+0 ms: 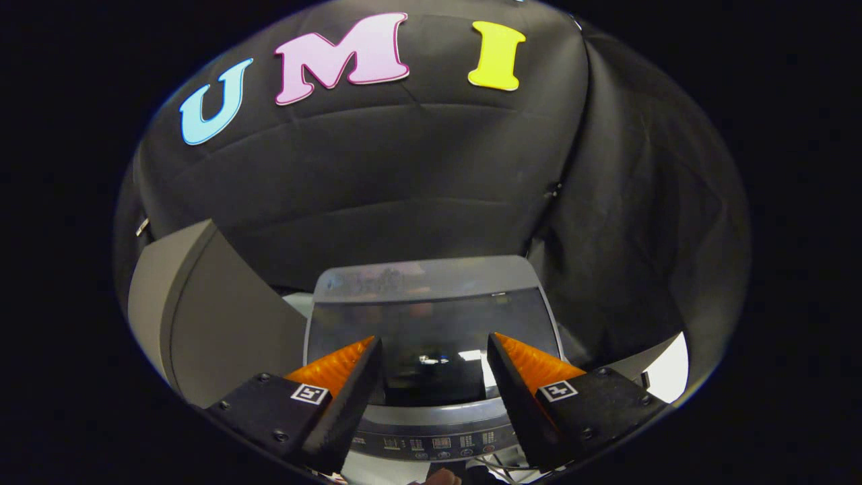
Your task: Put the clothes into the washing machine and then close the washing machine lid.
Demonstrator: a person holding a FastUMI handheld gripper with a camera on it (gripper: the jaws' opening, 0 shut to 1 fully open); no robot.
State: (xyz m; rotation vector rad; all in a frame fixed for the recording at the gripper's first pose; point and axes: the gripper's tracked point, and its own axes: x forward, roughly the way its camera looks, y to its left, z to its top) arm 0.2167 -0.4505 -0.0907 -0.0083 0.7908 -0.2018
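Note:
The washing machine (431, 276) stands below and ahead of me, seen from above. Its dark glass lid (431, 337) lies flat and shut over the tub, reflecting some light. The control panel (438, 444) with small buttons runs along the near edge, under and between the fingers. My gripper (434, 350) hovers above the lid, open, with nothing between its fingers. I cannot see through the lid what is inside the tub.
A grey box-like unit (215, 316) stands to the left of the machine. Black cloth (404, 188) walls the booth behind and to the right. A white patch (667, 374) shows low on the right. Part of a hand (441, 477) shows below the panel.

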